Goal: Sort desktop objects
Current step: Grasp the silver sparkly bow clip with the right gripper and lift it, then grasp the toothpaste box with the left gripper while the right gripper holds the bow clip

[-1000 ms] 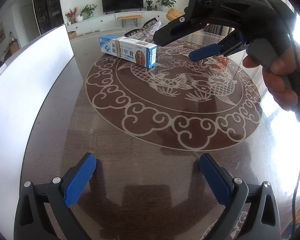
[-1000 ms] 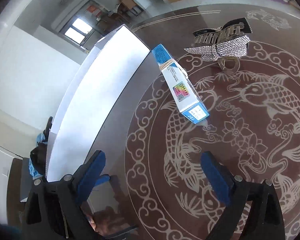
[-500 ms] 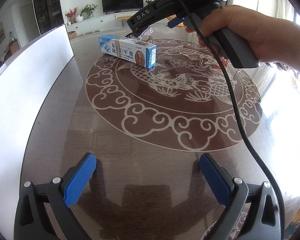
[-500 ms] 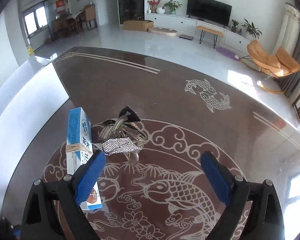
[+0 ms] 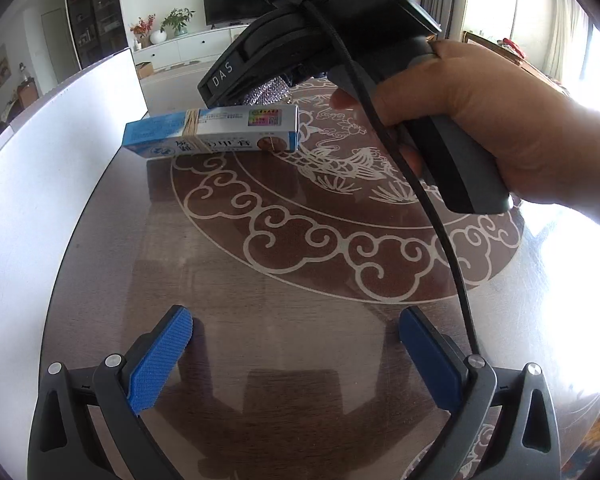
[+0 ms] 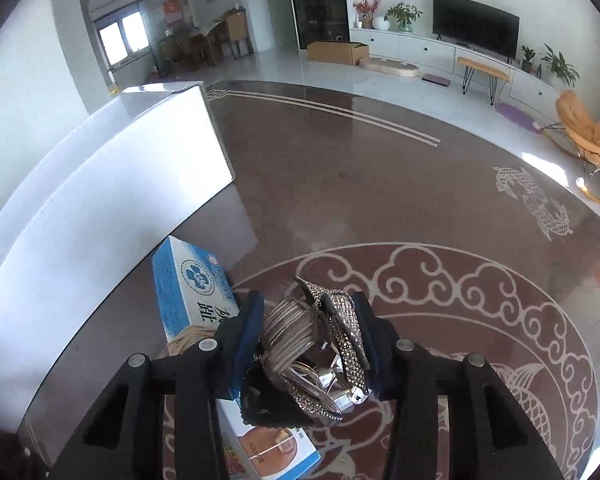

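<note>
Hair clip (image 6: pixel 316 344), rhinestone-covered w/ metal loops, sits between pads of right tool (image 6: pixel 306 346); jaws closing on it now, both pads look pressed against its sides. Gripped across the narrow body, probably bc that gives flat pads the most purchase on a lumpy, glittery shape. Lies on tabletop (image 6: pixel 340 184) at edge of the koi-and-cloud inlay, just beside the blue-white ointment box (image 6: pixel 188 288); can't tell if clip touches box. Mostly hidden in left wrist view, only a sparkly bit (image 5: pixel 266 94) peeking out under right tool body.

Box, rubber-banded round its middle, rests flat near the white panel (image 6: pixel 100 200) along tabletop's edge. Untouched, so prob next in line for sorting.

Left tool (image 5: pixel 296 360) hangs above bare tabletop, jaws wide, nothing between them. Parked well clear of clip and box, likely to keep out of the right tool's way while grasp is made.

Hand (image 5: pixel 480 120) wrapped round right tool's handle, trigger finger curled in, consistent w/ squeeze underway. Cable trails down across left view.

Judged step: securing clip before lift; not yet raised.
</note>
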